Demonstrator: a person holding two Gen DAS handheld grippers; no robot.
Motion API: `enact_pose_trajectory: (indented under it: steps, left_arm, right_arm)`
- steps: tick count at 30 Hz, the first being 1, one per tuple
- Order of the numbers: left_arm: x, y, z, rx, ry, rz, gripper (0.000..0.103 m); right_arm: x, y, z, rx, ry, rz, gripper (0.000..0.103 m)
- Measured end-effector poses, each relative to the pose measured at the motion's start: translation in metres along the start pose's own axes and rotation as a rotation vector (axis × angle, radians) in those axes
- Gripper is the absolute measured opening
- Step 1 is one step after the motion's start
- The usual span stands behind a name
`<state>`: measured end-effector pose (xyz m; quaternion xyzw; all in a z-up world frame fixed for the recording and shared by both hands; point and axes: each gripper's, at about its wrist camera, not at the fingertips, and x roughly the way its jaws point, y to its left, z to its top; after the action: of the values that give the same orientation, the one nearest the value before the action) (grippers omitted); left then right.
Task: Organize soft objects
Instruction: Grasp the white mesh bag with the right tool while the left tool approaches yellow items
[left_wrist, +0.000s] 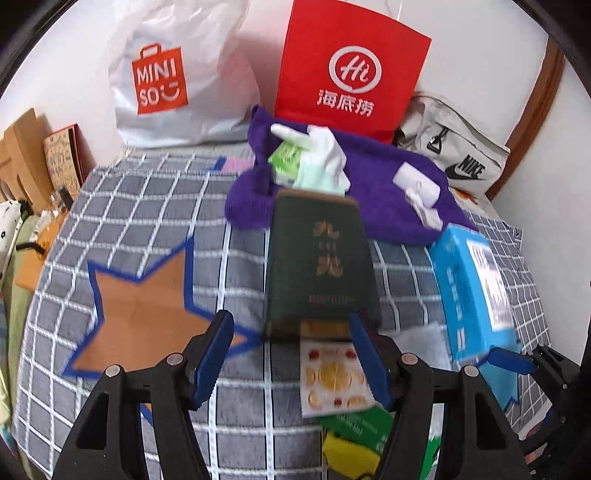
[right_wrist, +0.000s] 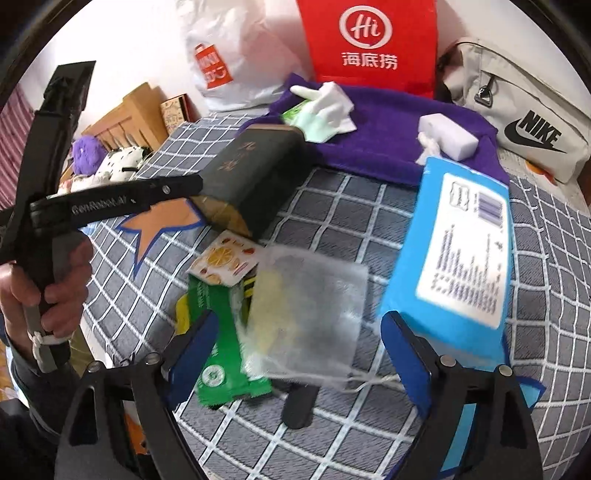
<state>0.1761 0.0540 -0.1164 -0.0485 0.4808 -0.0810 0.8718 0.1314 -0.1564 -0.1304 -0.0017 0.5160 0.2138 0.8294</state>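
Observation:
A purple towel (left_wrist: 376, 177) (right_wrist: 388, 129) lies at the back of the checked cloth, with white gloves (left_wrist: 325, 155) (right_wrist: 328, 107) and a white sponge block (left_wrist: 417, 182) (right_wrist: 448, 136) on it. A dark green box (left_wrist: 321, 266) (right_wrist: 255, 173) lies in front of it. My left gripper (left_wrist: 295, 354) is open just behind the box's near end. My right gripper (right_wrist: 306, 369) is open over a translucent mesh pouch (right_wrist: 310, 314) and a green packet (right_wrist: 218, 332). A blue pack (left_wrist: 472, 291) (right_wrist: 454, 258) lies beside its right finger.
A white Miniso bag (left_wrist: 177, 81), a red paper bag (left_wrist: 351, 70) and a grey Nike bag (left_wrist: 454, 155) stand along the back wall. An orange star patch (left_wrist: 147, 314) marks the cloth at left. A fruit-print sachet (left_wrist: 332, 376) lies near the box. Plush toys (right_wrist: 107, 158) sit at far left.

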Motion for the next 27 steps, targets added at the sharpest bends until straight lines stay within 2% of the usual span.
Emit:
enact_pose_trajectory:
  steps: [4,7,15,17,19,22,27]
  left_arm:
    - [0.001,0.002,-0.015,-0.006,0.003,-0.018,0.064]
    - [0.005,0.005,-0.021,-0.01,0.02,-0.017,0.064]
    - [0.011,0.009,-0.035,-0.016,0.029,-0.068,0.064]
    - [0.012,0.009,-0.039,-0.011,0.031,-0.074,0.064]
    - [0.013,0.009,-0.04,-0.012,0.036,-0.079,0.064]
    - [0.014,0.009,-0.042,-0.009,0.041,-0.076,0.064]
    - [0.014,0.007,-0.042,-0.013,0.046,-0.061,0.064]
  right_arm:
    - [0.002,0.006,-0.006,0.016,0.002,0.019,0.089]
    - [0.013,0.007,-0.008,0.022,0.007,-0.016,0.089]
    - [0.04,-0.003,-0.01,0.066,0.033,-0.045,0.087]
    - [0.047,-0.008,-0.01,0.079,0.045,-0.04,0.078]
    - [0.048,-0.013,-0.012,0.099,0.03,-0.011,0.076]
    - [0.044,-0.015,-0.012,0.092,0.019,0.035,0.053]
    - [0.033,-0.009,-0.014,0.054,-0.01,0.036,0.042]
